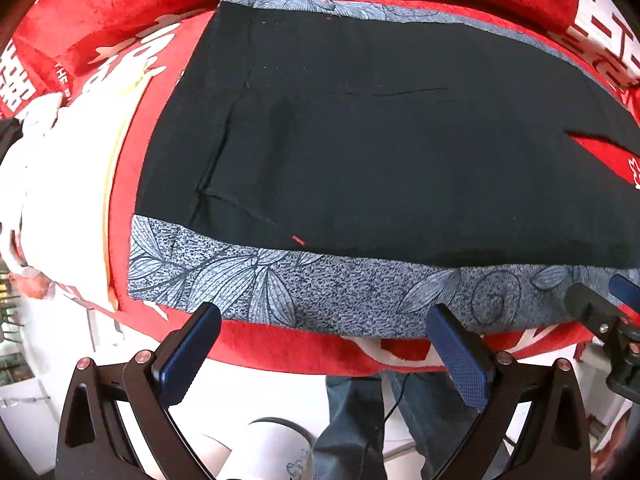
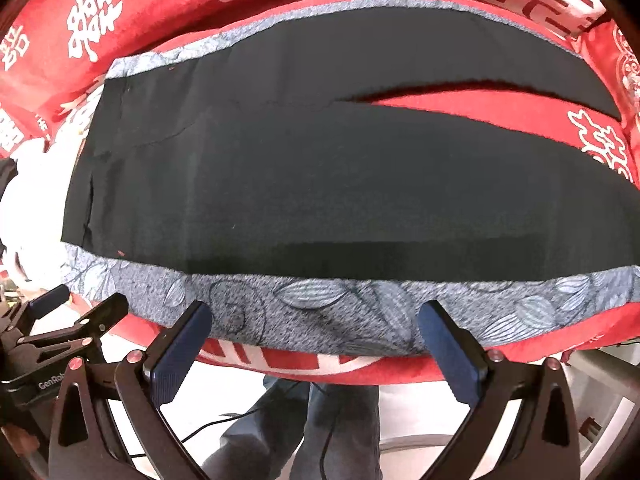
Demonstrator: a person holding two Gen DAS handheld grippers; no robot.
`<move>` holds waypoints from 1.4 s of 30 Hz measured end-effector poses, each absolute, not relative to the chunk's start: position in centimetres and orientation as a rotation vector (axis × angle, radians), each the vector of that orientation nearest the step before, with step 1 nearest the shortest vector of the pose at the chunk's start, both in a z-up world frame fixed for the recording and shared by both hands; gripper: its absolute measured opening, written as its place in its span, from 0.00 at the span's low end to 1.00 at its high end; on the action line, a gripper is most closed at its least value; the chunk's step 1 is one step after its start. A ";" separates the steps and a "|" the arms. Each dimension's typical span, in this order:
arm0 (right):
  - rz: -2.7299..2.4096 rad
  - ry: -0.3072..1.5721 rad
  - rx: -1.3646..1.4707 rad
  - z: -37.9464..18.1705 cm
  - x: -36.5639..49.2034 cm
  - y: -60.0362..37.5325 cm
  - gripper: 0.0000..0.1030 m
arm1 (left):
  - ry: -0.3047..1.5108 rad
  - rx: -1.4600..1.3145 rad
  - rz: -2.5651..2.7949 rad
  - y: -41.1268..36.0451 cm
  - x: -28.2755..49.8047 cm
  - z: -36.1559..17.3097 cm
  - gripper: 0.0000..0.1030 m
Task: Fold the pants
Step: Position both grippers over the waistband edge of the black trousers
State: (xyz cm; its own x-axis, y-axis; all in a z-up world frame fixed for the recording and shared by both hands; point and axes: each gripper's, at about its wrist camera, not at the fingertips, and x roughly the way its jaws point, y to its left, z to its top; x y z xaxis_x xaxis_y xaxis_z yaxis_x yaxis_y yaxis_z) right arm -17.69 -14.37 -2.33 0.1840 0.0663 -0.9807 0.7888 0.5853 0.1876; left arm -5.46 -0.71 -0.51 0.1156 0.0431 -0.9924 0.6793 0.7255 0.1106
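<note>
Two grippers hover at the near edge of the work surface, each with its dark blue pads spread wide and nothing between them: the left gripper (image 1: 322, 318) low in its own view, the right gripper (image 2: 314, 316) low in its view. Spread flat before them lie the black pants with grey leaf-print side bands (image 1: 360, 140), filling the middle of both frames, waistband toward the left, legs parting toward the right. Beneath is a plush red blanket with white Chinese characters (image 2: 96, 16); small white letters at the left edge of the left view begin "THE". A black gripper body at lower left of the right view reads "GenRob".
</note>
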 end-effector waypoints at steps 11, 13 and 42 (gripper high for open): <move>-0.632 1.312 0.876 -3.2 -15.4 -13.2 1.00 | 1.398 0.697 -0.522 0.8 -5.2 -1.0 1.00; -0.638 1.314 0.876 -3.1 -15.3 -13.0 1.00 | 1.396 0.703 -0.523 0.9 -5.1 -1.0 1.00; -0.496 1.313 0.905 -3.7 -13.0 -14.8 1.00 | 1.418 0.604 -0.469 3.2 -2.8 -1.6 1.00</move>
State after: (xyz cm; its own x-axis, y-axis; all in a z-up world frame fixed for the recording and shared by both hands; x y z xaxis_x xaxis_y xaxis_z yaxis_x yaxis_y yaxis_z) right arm -12.95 -14.82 -3.74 0.2233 0.1728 -0.9593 0.7642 0.5798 0.2824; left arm -2.78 3.18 -1.64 0.1060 0.0524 -0.9930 0.6345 0.7653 0.1081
